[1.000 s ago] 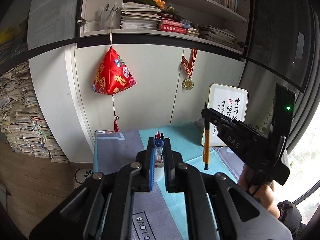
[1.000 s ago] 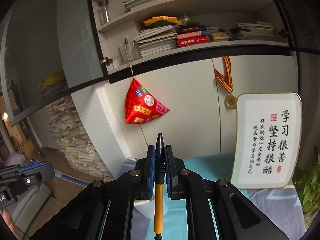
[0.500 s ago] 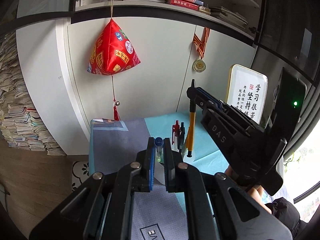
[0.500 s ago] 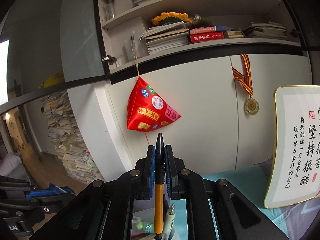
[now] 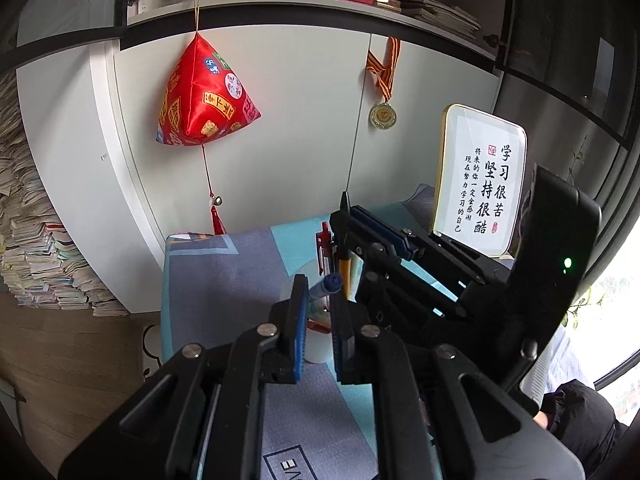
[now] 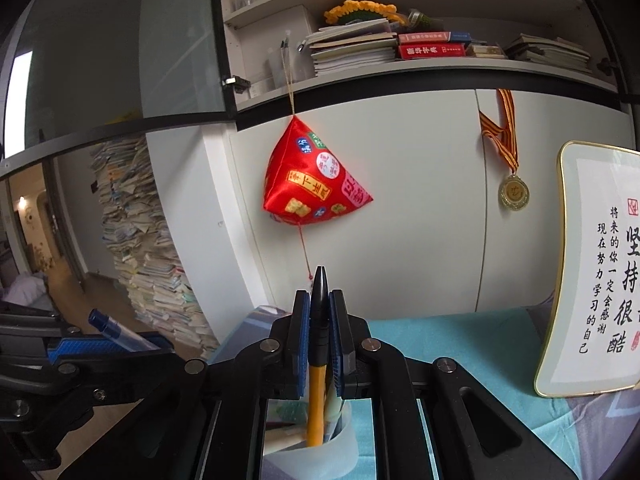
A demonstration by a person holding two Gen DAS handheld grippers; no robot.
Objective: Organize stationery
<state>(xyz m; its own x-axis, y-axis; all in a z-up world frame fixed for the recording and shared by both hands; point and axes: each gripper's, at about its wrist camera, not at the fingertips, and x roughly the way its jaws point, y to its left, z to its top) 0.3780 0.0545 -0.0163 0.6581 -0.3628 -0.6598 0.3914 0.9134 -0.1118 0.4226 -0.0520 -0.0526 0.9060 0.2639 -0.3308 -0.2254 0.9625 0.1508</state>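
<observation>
A white cup (image 5: 318,354) stands on the table cloth and holds a red pen (image 5: 323,248) and other pens. My left gripper (image 5: 320,292) hovers just over the cup's rim, its jaws opening. A blue-capped pen (image 5: 330,283) leans loosely in the gap between them, its lower end in the cup. Right beside it, my right gripper (image 5: 346,220) is shut on an orange pen (image 5: 345,272). In the right wrist view my right gripper (image 6: 319,300) pinches the orange pen (image 6: 314,404) by its black top. The pen's lower end is inside the cup (image 6: 312,460). The blue-capped pen (image 6: 120,334) shows at the left.
A framed calligraphy plaque (image 5: 480,184) leans on the cabinet at the table's right rear. A red pyramid ornament (image 5: 204,100) and a medal (image 5: 383,114) hang on the cabinet doors. The blue-grey table cloth (image 5: 216,280) ends at the left. Paper stacks (image 5: 32,240) fill the floor beyond.
Both grippers have come down to the cup. The orange pen's lower end now sits inside it. The left jaws have parted a little and the blue-capped pen has tipped to the right.
</observation>
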